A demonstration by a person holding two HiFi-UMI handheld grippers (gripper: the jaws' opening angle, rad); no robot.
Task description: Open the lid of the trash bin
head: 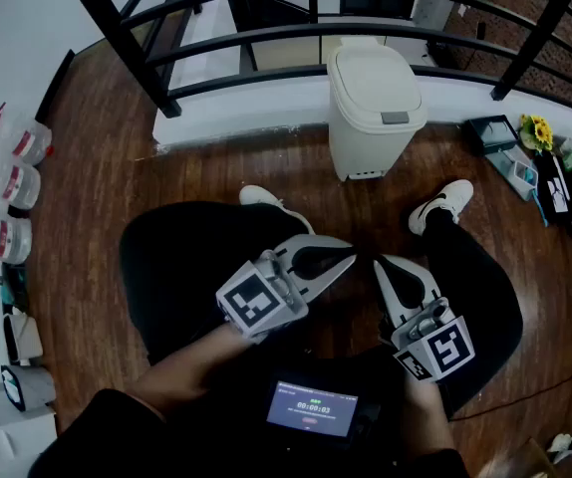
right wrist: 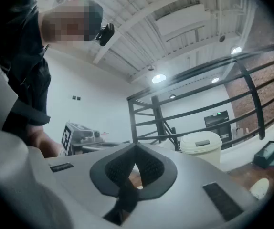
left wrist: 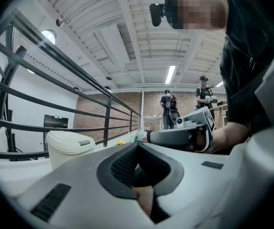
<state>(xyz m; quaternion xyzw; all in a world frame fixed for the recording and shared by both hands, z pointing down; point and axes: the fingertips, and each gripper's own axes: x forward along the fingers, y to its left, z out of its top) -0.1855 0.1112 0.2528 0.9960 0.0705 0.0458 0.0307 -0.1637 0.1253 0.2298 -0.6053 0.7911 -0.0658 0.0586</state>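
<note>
Floor: dark wood, with a black railing along its far edge.
Bin: white, upright at the railing's base, well apart from both grippers.
Lid: down flat on the bin.
Left gripper: held low and near the body, pointing right, jaws pressed together with nothing between.
Right gripper: just beside it, pointing forward and slightly left, jaws together and empty; the two tips nearly meet.

Plastic bottles; black railing; sunflower
</note>
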